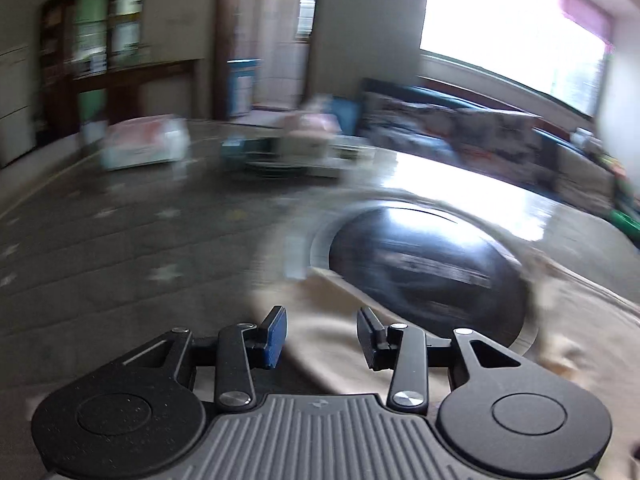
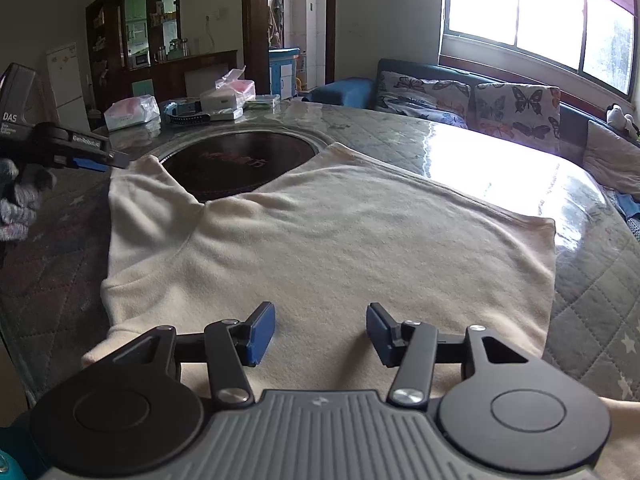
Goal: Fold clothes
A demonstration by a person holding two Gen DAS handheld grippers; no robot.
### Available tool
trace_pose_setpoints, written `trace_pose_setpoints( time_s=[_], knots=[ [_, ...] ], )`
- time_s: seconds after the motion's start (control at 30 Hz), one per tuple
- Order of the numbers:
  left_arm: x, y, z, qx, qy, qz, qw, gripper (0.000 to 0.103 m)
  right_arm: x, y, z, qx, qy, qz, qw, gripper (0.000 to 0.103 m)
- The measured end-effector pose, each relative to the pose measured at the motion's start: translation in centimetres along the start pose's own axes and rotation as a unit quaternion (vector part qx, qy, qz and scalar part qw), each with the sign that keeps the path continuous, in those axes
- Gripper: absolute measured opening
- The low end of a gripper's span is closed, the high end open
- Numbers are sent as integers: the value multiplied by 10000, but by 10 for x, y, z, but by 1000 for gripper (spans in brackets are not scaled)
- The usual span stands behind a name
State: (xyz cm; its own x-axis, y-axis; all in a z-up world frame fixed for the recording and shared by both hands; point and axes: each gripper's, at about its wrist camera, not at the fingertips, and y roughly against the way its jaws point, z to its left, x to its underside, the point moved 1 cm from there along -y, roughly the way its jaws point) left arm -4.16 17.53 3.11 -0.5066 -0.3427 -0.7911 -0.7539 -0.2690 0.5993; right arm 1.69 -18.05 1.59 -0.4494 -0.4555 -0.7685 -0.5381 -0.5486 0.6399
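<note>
Tabletop (image 2: 500,152): glossy quilted cover, cream shirt (image 2: 320,240) spread ahead of both tongs
Left tongs (image 1: 322,338): parted, empty, over sleeve edge
Right tongs (image 2: 321,334): parted, empty, above hem

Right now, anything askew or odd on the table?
The cream shirt lies partly over the round dark inset in the table, its far-left sleeve bunched and angled. No spill or damage visible.

Cream garment (image 2: 320,248) flat on table
</note>
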Motion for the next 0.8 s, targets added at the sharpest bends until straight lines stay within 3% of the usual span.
trace_pose_setpoints(
  time_s=[0.07, 0.17, 0.2, 0.33, 0.5, 0.6, 0.8],
  knots=[
    [7, -1, -19, 325, -388, 35, 9987, 42, -1, 0, 1, -16, 10, -14, 10000, 52],
    [18, -13, -39, 221, -819, 223, 9961, 42, 0, -1, 0, 37, 43, 63, 10000, 52],
    [19, -16, -41, 177, -816, 267, 9961, 42, 0, -1, -1, 37, 45, 70, 10000, 52],
    [10, 0, -53, 713, -682, 153, 9950, 42, -4, 6, -11, 13, -42, 51, 10000, 52],
    [12, 11, -93, 1748, -925, 214, 9800, 41, -21, 4, -46, 263, -352, -40, 9990, 51],
    [17, 5, -113, 2159, -976, 389, 9707, 39, -31, -4, -70, 413, -544, -51, 9977, 51],
    [25, -14, -127, 2292, -993, 702, 9658, 36, -50, -35, -121, 682, -978, 76, 9928, 51]
  ],
)
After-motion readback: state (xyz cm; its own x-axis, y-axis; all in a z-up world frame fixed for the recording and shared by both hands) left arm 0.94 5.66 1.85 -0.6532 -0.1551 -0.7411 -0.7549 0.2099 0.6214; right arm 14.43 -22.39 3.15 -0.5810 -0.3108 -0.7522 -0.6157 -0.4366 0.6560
